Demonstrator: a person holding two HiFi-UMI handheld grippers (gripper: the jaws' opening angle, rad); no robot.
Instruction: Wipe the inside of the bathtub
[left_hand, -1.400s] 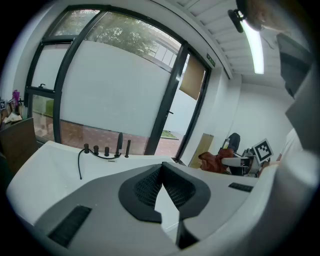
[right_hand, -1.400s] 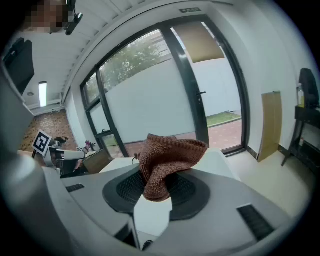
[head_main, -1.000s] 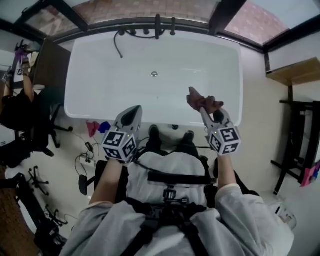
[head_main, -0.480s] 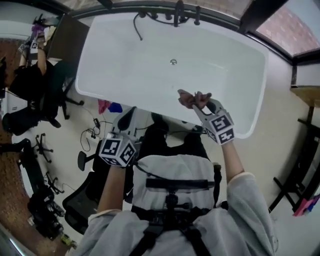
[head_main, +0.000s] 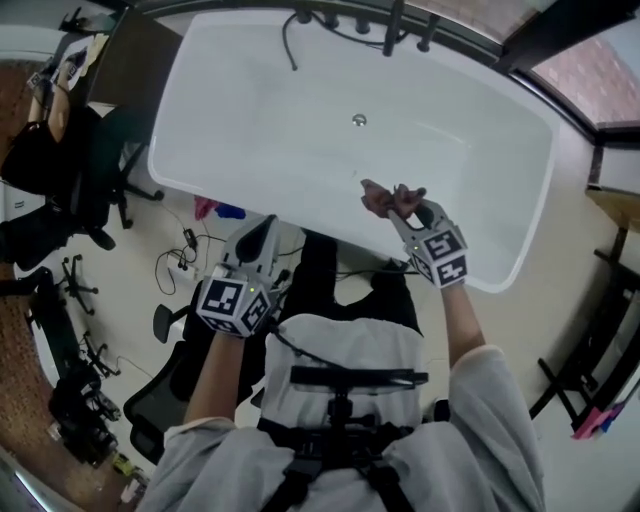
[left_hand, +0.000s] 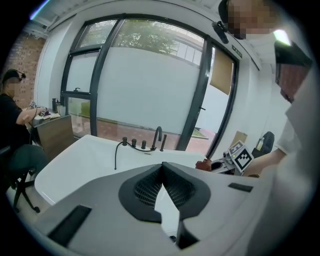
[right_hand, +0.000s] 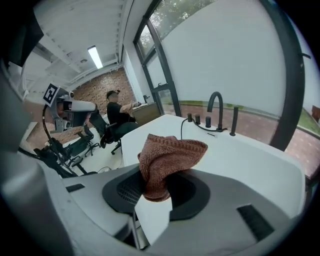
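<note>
My right gripper (head_main: 404, 212) pinches cloth (head_main: 386, 197), held just past near rim of tub (head_main: 250, 130), right of drain. Tub floor lies ahead and below, long axis left-right. My left gripper (head_main: 262, 234) pressed together, empty, outside tub, so right one is nearer.

The bathtub (head_main: 250, 130) presents a white, smooth, glossy surface. The cloth (right_hand: 167, 160) is a rust-brown knitted fabric of coarse, ribbed texture (rough to the eye). The left gripper (left_hand: 162, 165) has a matt grey plastic shell with black gridded pads (left_hand: 145, 190); the faucet (right_hand: 216, 107) is dark matt metal.
</note>
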